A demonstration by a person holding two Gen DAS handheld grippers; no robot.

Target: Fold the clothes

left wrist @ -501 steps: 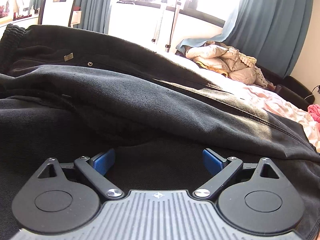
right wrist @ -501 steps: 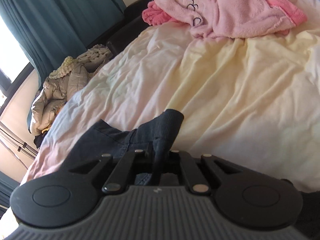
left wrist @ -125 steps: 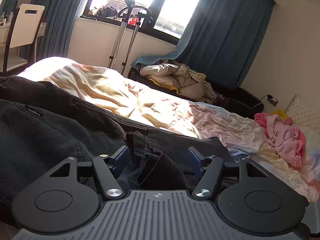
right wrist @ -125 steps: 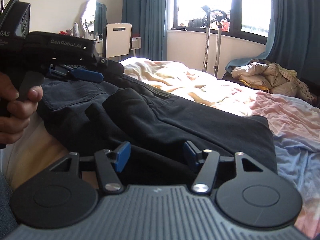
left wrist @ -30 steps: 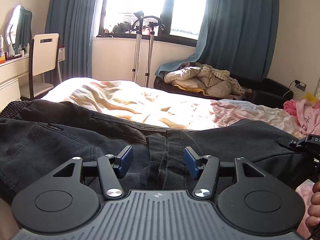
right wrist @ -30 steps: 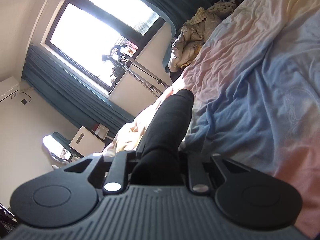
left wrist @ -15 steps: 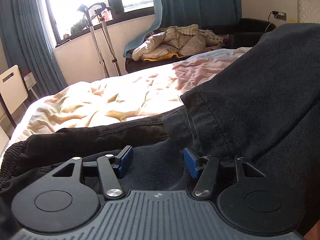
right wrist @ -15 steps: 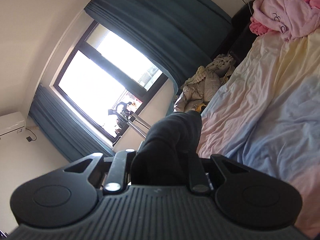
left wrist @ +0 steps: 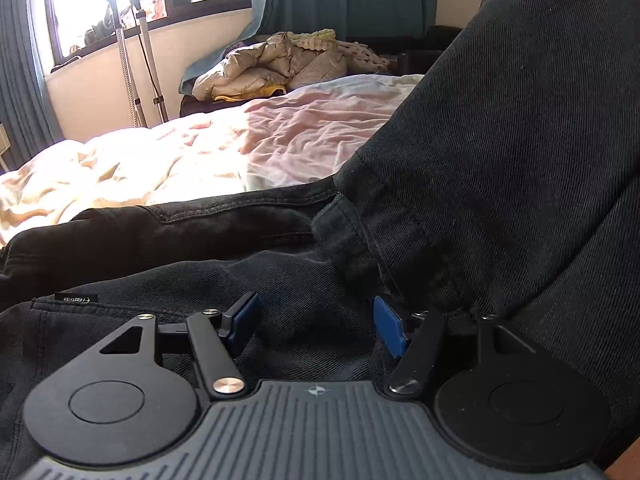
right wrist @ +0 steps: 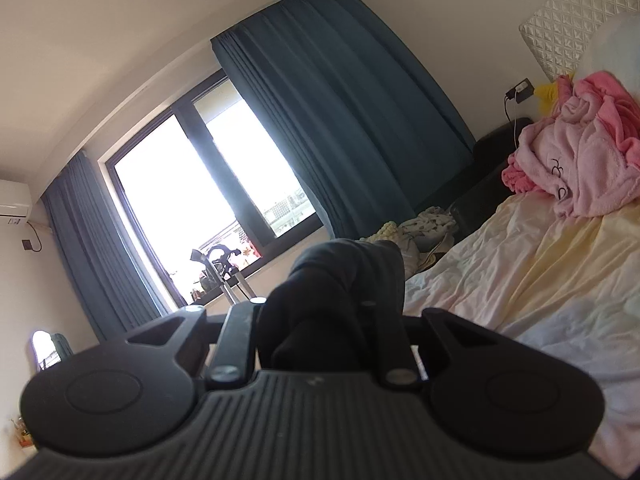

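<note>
Lying spread across the near side of the bed (left wrist: 304,136), black trousers (left wrist: 224,232), waist end toward the left of the left wrist view, a small woven label on the flat panel closest to the camera. Left gripper (left wrist: 316,320) resting low on that flat panel, blue pads (left wrist: 244,316) held wide apart with only flat cloth between them, nothing pinched. Raised leg section of the same trousers rising steeply up the right of that view, its stitched hem edge coming down just beside the right-hand pad; contact with the pad not determinable. Right gripper (right wrist: 316,316) lifted and tilted toward the ceiling, closed tight on a thick bunch of the black trousers (right wrist: 340,280), cloth bulging out above the linkage and hiding the fingertips. Bedsheet crumpled, pale yellow and pink, sunlit on the window side. Pink fleece garment (right wrist: 572,168) heaped near the quilted headboard (right wrist: 576,20), well apart from the trousers. Beige padded jacket (left wrist: 276,64) piled on a dark low bench beyond the bed. Metal stand (left wrist: 140,80) upright below the window (right wrist: 192,216), teal curtains (right wrist: 340,120) on both sides.
</note>
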